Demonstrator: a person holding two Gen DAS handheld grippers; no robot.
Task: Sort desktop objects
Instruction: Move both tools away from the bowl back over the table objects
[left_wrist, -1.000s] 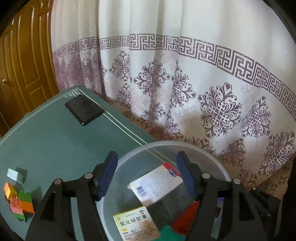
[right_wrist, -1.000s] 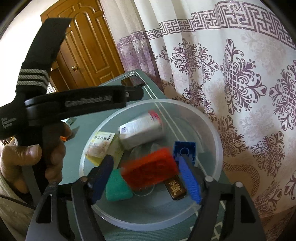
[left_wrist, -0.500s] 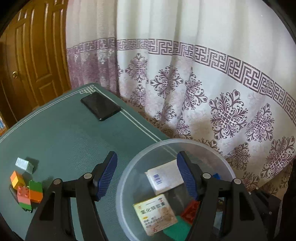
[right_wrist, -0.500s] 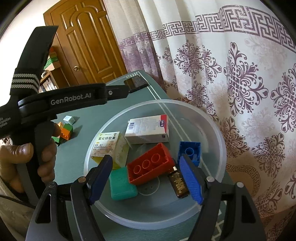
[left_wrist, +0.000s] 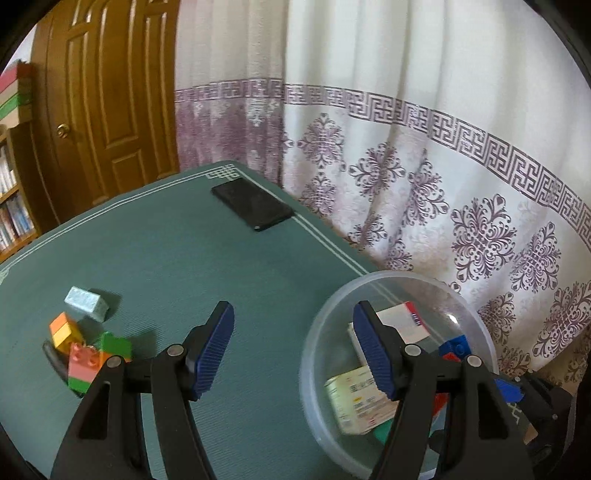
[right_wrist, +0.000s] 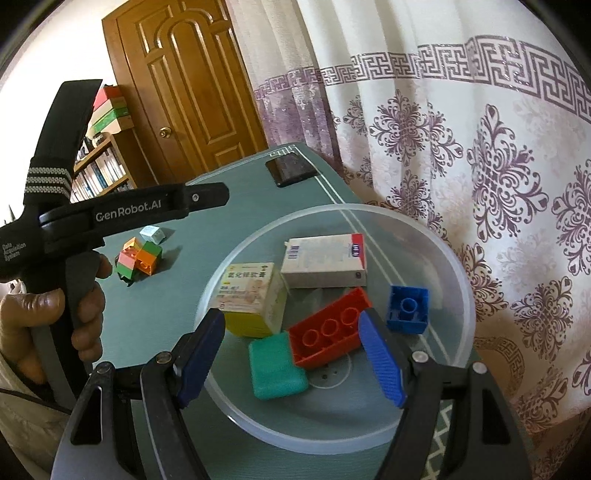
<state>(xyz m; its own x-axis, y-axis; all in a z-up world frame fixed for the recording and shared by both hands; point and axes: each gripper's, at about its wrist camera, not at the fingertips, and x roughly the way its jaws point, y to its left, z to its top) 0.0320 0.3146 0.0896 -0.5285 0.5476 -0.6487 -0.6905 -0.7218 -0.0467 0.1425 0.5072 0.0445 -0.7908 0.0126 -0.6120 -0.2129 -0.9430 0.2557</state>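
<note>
My left gripper (left_wrist: 293, 321) is open and empty above the green mat, between a cluster of coloured blocks (left_wrist: 88, 354) and the clear plastic bowl (left_wrist: 369, 280). My right gripper (right_wrist: 291, 325) hangs open and empty over the bowl (right_wrist: 458, 266). Inside the bowl lie a white medicine box (right_wrist: 325, 260), a yellow box (right_wrist: 253, 291), a red brick (right_wrist: 328, 326), a blue brick (right_wrist: 408, 304) and a green pad (right_wrist: 275, 369). A pale block (left_wrist: 86, 304) sits beside the cluster.
A black phone (left_wrist: 253, 206) lies near the far corner of the mat. A patterned curtain (left_wrist: 443, 166) hangs right behind the table edge. A person's hand (right_wrist: 55, 314) holds the left gripper's handle. A wooden door and bookshelves stand at the back left.
The white box and the red brick, blurred in mid-fall, now lie still in the bowl. My left gripper has swung left, off the bowl and toward the blocks.
</note>
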